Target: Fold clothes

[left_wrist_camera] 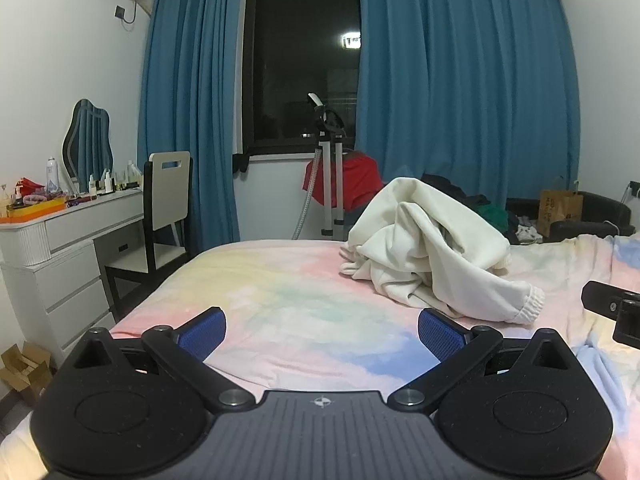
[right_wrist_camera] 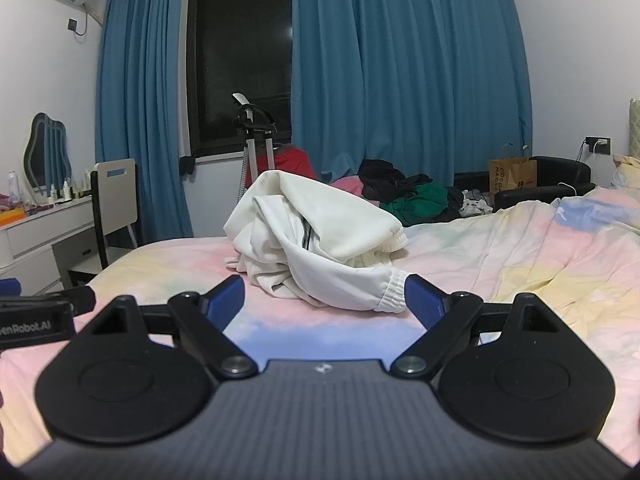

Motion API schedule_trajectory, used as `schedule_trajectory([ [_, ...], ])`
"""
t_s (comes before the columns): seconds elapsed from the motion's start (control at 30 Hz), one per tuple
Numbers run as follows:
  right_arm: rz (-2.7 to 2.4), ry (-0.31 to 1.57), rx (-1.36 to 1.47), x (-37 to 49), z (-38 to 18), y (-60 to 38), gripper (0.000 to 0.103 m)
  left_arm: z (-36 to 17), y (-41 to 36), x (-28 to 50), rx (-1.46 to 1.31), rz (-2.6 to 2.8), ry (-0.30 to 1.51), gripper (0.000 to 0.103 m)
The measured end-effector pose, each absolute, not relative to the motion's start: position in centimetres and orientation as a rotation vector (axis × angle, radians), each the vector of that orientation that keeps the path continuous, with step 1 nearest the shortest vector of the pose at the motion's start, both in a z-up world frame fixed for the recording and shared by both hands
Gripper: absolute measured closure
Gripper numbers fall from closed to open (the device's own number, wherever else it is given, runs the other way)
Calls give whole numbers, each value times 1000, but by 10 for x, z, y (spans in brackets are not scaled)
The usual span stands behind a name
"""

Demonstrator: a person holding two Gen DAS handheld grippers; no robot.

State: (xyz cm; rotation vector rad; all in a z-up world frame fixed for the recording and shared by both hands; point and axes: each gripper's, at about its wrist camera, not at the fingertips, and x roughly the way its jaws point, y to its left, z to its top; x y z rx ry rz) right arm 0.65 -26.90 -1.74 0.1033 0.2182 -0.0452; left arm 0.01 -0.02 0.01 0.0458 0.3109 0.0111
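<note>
Both the left gripper [left_wrist_camera: 322, 330] and right gripper [right_wrist_camera: 324, 300] hover with jaws spread over the bed [left_wrist_camera: 280, 292], the crumpled white sweatshirt [right_wrist_camera: 316, 224] lying at twelve o'clock.

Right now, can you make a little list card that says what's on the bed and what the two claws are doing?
garment: crumpled white sweatshirt, unfolded, in a heap
cuff: one elastic cuff lies nearest the right claw
surface: pastel bed sheet
left claw: open, holding nothing
right claw: open, holding nothing
behind: dark and green clothes pile
folding: not started
</note>
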Motion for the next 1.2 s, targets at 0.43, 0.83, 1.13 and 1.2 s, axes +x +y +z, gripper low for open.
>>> schedule_trajectory([
  [0.43, -47, 217, 100, 4, -16, -269, 15, 1, -5, -2, 50, 24, 296, 0],
  [0.83, -47, 224, 85, 8, -21, -268, 15, 2, -1, 2, 52, 31, 301, 0],
  [1.13, -46, 225, 87, 6, -20, -268, 15, 1, 1, 4, 55, 45, 313, 0],
  [1.2, -44, 225, 89, 6, -20, -268, 15, 0, 1, 5, 55, 46, 319, 0],
])
